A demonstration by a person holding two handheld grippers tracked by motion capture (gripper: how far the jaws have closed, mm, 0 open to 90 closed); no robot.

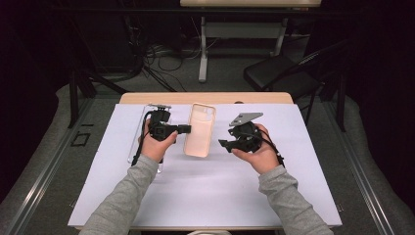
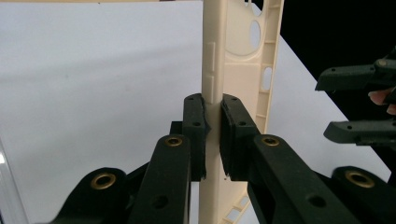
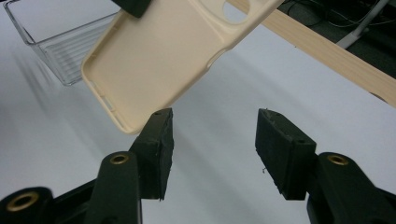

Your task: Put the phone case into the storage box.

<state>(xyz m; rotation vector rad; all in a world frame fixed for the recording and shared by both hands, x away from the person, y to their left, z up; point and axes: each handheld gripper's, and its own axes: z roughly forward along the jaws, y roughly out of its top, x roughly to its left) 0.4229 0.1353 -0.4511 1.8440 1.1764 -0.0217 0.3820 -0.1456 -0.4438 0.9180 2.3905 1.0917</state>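
Note:
A cream phone case (image 1: 199,129) is held just above the pale table sheet, inner side up. My left gripper (image 1: 188,129) is shut on the case's left long edge; in the left gripper view its pads (image 2: 194,128) pinch the case wall (image 2: 212,56) from both sides. My right gripper (image 1: 222,144) hovers to the right of the case, open, with nothing between its jaws. In the right gripper view, the right gripper (image 3: 212,140) points at bare sheet just below the case's lower corner (image 3: 116,116). The right gripper's jaws (image 2: 348,105) also show at the edge of the left gripper view.
A clear plastic tray (image 1: 138,132) lies on the sheet under my left hand, seen as a ribbed clear tray (image 3: 60,51) behind the case. The table's wooden far edge (image 1: 205,98) runs behind. A black chair (image 1: 279,73) and cables stand beyond the table.

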